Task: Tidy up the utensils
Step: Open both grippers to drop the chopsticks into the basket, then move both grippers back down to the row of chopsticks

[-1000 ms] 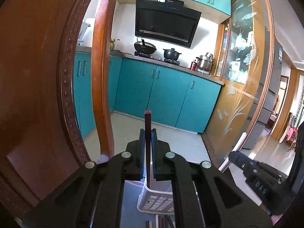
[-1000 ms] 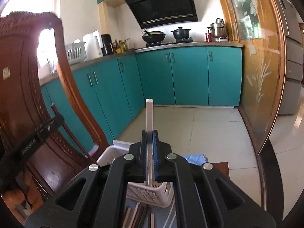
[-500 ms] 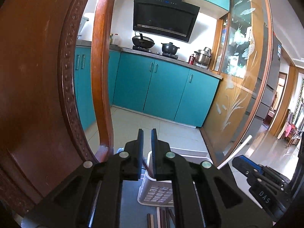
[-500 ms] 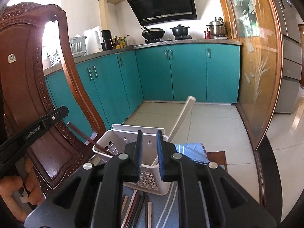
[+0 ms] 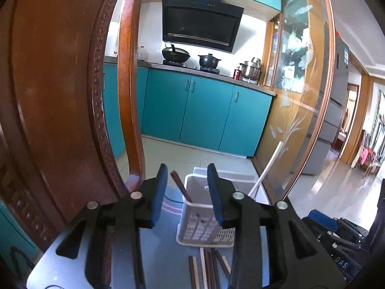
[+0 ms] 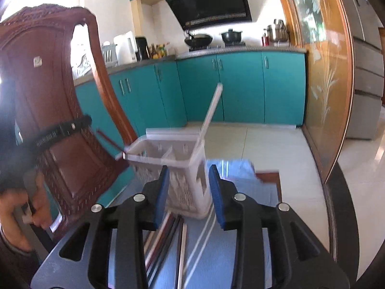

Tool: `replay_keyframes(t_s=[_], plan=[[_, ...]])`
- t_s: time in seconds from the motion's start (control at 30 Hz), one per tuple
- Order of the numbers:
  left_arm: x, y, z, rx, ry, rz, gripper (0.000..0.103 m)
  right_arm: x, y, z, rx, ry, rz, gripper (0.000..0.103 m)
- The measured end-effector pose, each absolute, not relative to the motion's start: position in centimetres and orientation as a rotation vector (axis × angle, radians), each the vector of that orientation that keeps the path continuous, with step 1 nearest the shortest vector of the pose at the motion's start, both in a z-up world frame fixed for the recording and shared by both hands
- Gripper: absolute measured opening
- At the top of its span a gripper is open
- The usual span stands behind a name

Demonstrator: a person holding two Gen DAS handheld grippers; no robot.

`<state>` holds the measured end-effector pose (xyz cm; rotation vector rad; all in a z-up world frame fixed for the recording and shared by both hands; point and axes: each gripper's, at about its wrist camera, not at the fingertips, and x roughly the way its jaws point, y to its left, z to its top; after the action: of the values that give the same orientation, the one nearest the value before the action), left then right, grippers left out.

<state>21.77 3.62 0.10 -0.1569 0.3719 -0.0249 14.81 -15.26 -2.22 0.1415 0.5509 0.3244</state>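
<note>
A white slotted basket [image 5: 197, 226] [image 6: 154, 160] stands on the blue-grey table mat [image 5: 163, 252]. A dark brown chopstick [image 5: 179, 184] [image 6: 108, 139] leans out of its left side, and a white chopstick [image 5: 267, 168] [image 6: 209, 113] leans out of its right. Several loose chopsticks [image 5: 209, 265] [image 6: 168, 236] lie on the mat in front of the basket. My left gripper [image 5: 187, 187] hovers just before the basket, its jaws opening and holding nothing. My right gripper [image 6: 189, 185] is likewise opening and empty, with the basket showing through the gap.
A carved wooden chair back [image 5: 60, 96] [image 6: 48, 96] rises close on the left. A blue cloth [image 6: 238, 168] lies behind the basket near the table's far edge. A hand [image 6: 14, 216] holds the left gripper's handle. Teal kitchen cabinets [image 5: 204, 115] stand beyond the floor.
Both grippers let go of their chopsticks, brown from the left and white from the right, which now lean in the basket. Both jaws have spread and both grippers have sunk towards the table.
</note>
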Motion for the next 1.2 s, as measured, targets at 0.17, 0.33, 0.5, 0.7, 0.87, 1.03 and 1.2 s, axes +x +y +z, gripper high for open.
replay_keyframes(t_s=[0.17, 0.33, 0.5, 0.7, 0.87, 1.03, 1.2], plan=[[19.9, 3.2, -1.1, -0.131, 0.384, -0.026, 0.049, 14.4, -15.7, -5.5, 0.181, 0.67, 0.328, 0.034], [18.8, 3.4, -2.4, -0.118, 0.407, -0.011, 0.054, 14.0, -13.5, -8.9, 0.1, 0.813, 0.32, 0.034], [18.1, 3.7, -3.0, -0.126, 0.421, -0.007, 0.058, 13.4, -8.9, -12.5, -0.102, 0.938, 0.348, 0.036], [17.5, 3.9, -3.4, -0.122, 0.429, 0.001, 0.061, 13.5, -6.0, -15.7, -0.197, 1.021, 0.352, 0.044], [17.3, 4.5, -3.8, -0.123, 0.444, 0.013, 0.062, 13.6, -5.6, -15.6, -0.194, 1.022, 0.357, 0.044], [17.2, 4.8, -3.9, -0.114, 0.454, 0.021, 0.062, 13.3, -5.0, -15.5, -0.212, 1.013, 0.379, 0.04], [17.3, 4.6, -4.0, -0.106, 0.462, 0.023, 0.062, 12.9, -4.8, -15.3, -0.2, 1.012, 0.402, 0.017]])
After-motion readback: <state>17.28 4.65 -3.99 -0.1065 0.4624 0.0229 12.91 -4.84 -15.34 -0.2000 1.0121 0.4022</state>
